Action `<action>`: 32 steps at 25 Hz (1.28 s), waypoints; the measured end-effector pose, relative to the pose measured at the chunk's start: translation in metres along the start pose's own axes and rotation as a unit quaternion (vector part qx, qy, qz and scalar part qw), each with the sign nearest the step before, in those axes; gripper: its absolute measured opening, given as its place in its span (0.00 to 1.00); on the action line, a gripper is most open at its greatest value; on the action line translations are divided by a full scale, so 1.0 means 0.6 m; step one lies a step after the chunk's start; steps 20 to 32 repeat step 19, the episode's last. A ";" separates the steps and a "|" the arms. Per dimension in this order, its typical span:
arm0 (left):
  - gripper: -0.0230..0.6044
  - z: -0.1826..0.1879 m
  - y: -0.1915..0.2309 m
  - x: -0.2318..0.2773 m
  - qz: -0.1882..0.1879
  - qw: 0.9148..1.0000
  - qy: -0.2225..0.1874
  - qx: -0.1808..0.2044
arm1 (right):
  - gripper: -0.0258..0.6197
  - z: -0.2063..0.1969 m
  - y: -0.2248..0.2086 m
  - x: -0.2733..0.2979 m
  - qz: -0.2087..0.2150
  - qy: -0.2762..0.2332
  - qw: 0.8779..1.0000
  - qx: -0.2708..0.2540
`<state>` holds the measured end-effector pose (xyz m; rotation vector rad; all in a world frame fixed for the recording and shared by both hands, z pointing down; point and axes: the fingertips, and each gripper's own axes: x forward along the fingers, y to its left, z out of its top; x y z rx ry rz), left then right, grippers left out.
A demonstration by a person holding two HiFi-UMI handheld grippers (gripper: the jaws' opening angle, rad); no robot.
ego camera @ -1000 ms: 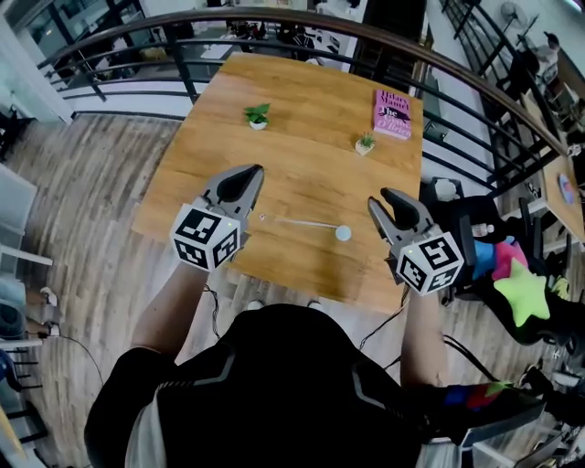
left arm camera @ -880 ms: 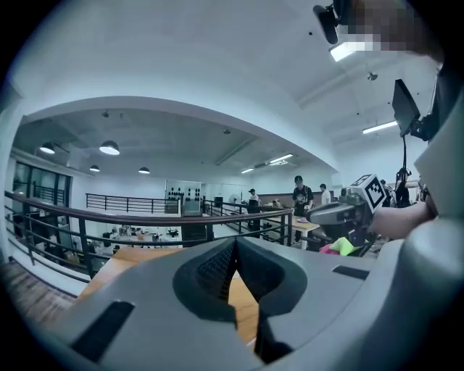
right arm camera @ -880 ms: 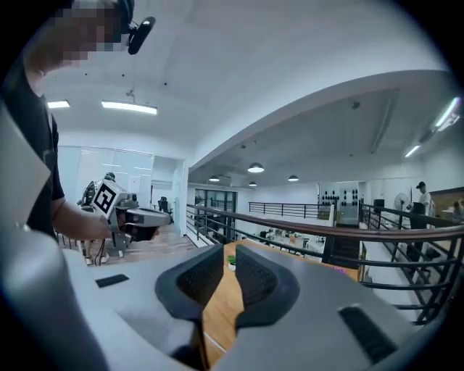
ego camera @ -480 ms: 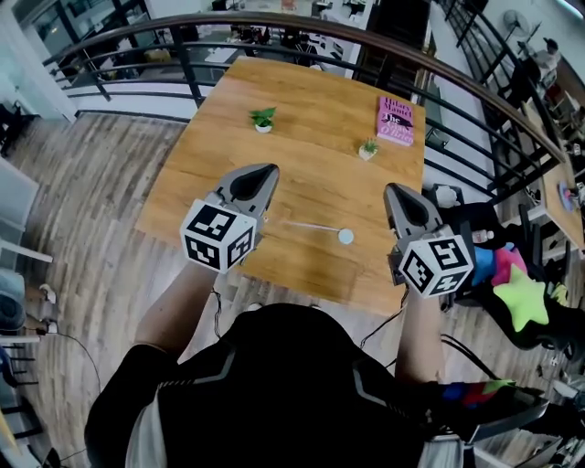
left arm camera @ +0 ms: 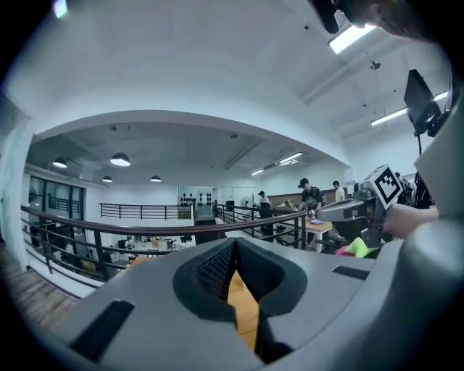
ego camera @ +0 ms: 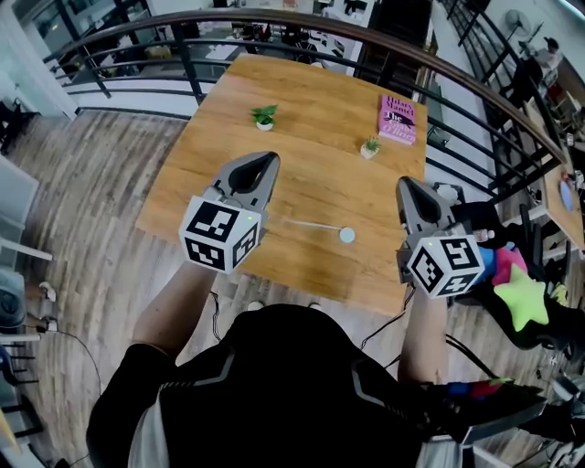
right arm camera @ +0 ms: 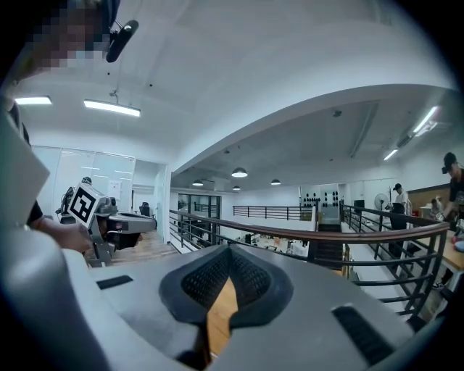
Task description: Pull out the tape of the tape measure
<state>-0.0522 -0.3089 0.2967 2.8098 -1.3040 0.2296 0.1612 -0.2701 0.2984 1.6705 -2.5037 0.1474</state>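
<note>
**Tongs both shut and empty, tape measure lying on the table between them**

We hold the left gripper (ego camera: 268, 162) over the near left part of the wooden table (ego camera: 311, 91). In its own view its jaws meet at the tips with nothing between them. Only a sliver of table wood shows through the gap lower down. We hold the right gripper (ego camera: 404, 184) over the table's near right edge. Its jaws are likewise pressed together at the tips and carry nothing. Each gripper points away from us, towards the far side of the table, with its marker cube nearest to us.

The tape measure (ego camera: 347, 235) is a small round white case. It lies flat on the table near the near edge, between the two grippers as we look down, and closer to the right one. A thin pale length of tape (ego camera: 306, 224) runs from the case to the left across the wood and ends short of the left gripper. Neither gripper touches the case or the tape.

Farther off on the table, a pink book (ego camera: 397, 119) lies flat at the far right. A small potted plant (ego camera: 369, 146) stands just on the near side of it. A second potted plant (ego camera: 265, 116) stands well to the left of that. A dark curved railing (ego camera: 274, 20) runs beyond the table's far edge. A green star-shaped cushion (ego camera: 523, 294) sits to the right of the table.
</note>
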 end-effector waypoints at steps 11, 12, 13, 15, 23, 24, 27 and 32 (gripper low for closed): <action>0.08 0.018 0.020 0.007 0.012 1.000 -0.028 -0.005 | 0.05 0.006 -0.010 -0.007 -0.016 -0.006 1.000 -0.004; 0.08 0.017 0.022 0.010 0.008 1.000 -0.024 -0.014 | 0.05 0.007 -0.011 -0.007 -0.017 -0.007 1.000 -0.003; 0.08 0.015 0.024 0.013 0.006 1.000 -0.017 -0.018 | 0.05 0.008 -0.012 -0.007 -0.017 -0.007 1.000 -0.003; 0.08 0.014 0.030 0.020 0.002 1.000 0.003 -0.006 | 0.05 0.009 -0.008 -0.003 -0.014 -0.006 1.000 -0.003; 0.08 0.033 0.042 0.029 -0.007 1.000 0.017 0.007 | 0.05 0.001 -0.003 -0.003 -0.012 0.002 1.000 -0.009; 0.08 0.033 0.042 0.029 -0.007 1.000 0.017 0.007 | 0.05 0.001 -0.003 -0.003 -0.012 0.002 1.000 -0.009; 0.08 0.033 0.042 0.029 -0.007 1.000 0.017 0.007 | 0.05 0.001 -0.003 -0.003 -0.012 0.002 1.000 -0.009; 0.08 0.033 0.042 0.029 -0.007 1.000 0.017 0.007 | 0.05 0.001 -0.003 -0.003 -0.012 0.002 1.000 -0.009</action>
